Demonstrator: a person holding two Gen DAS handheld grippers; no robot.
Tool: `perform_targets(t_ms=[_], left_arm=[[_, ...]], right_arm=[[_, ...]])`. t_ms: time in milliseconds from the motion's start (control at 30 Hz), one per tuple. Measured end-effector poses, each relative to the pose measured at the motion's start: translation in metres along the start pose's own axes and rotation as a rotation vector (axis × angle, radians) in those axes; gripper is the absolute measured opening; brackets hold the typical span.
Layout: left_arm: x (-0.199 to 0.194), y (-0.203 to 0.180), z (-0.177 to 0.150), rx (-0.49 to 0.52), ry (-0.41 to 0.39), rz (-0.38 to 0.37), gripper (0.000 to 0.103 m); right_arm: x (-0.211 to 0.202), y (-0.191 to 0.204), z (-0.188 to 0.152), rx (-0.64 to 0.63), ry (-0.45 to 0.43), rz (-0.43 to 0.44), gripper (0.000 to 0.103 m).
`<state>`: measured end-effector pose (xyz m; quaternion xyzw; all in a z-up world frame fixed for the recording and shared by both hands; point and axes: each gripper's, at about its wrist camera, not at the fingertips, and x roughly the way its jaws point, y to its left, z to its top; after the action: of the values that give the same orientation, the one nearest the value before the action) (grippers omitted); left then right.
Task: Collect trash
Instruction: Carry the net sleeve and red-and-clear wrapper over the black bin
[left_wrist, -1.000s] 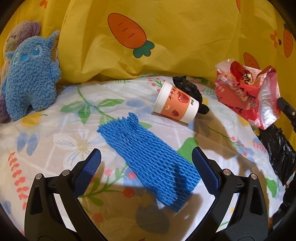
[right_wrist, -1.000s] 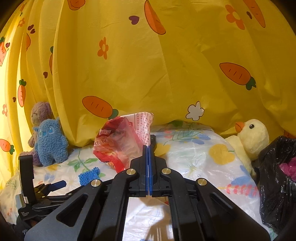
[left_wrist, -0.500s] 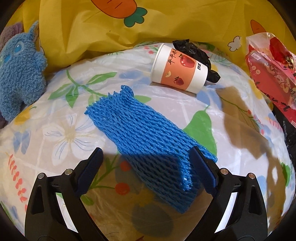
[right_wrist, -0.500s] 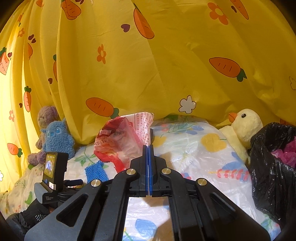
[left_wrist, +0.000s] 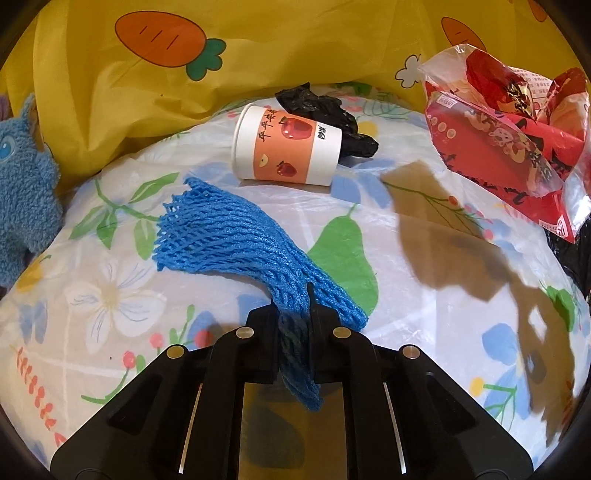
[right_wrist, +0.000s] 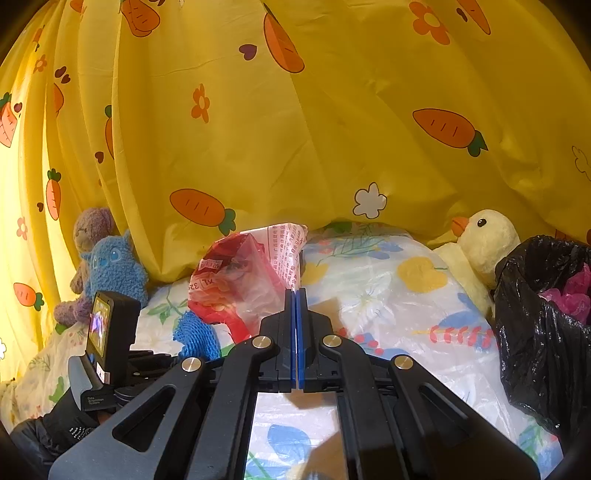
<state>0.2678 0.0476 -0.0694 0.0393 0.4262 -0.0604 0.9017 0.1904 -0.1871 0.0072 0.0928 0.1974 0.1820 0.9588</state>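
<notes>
Floral sheet (left_wrist: 424, 295) | left tongs (left_wrist: 291, 317) pinch blue net (left_wrist: 236, 240), tail hidden

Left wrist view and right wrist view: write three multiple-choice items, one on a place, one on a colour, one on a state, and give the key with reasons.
1. Where does the paper cup lie?
A. On its side on the floral sheet, in front of a crumpled black bag
B. Upright inside the black trash bag
C. Between the right gripper's fingers

2. What colour is the foam net?
A. Red
B. Blue
C. Yellow

3. What is the left gripper doing?
A. Open above the net
B. Shut on the net
C. Shut on nothing

Key: 1 A, the cup lies tipped over against the crumpled bag. 2 B, the mesh is bright blue. 3 B, its jaws have just been closing and now pinch the bunched net between them.
</notes>
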Motion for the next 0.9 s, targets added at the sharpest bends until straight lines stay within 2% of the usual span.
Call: perform_targets(t_ms=[167,433,667,900], left_arm=[[-0.009,0.011,-0.001,-0.058,-0.047,-0.015,0.009],[-0.021,0.006,0.001,-0.039,-0.119,-0.012,0.009],[-0.025,0.008,0.001,-0.049,-0.142,-0.019,0.009],[-0.038,0.005,0.002,-0.057,-0.196,-0.047,0.009]], right_arm=[[-0.004,0.002,-0.001,-0.003,-0.005,0.000,0.001],[-0.016,0.004,-0.003,-0.005,-0.015,-0.010,0.001],[-0.029,0.000,-0.006,0.003,-0.024,-0.026,0.001],[-0.047,-0.008,-0.008,0.014,-0.039,-0.045,0.001]])
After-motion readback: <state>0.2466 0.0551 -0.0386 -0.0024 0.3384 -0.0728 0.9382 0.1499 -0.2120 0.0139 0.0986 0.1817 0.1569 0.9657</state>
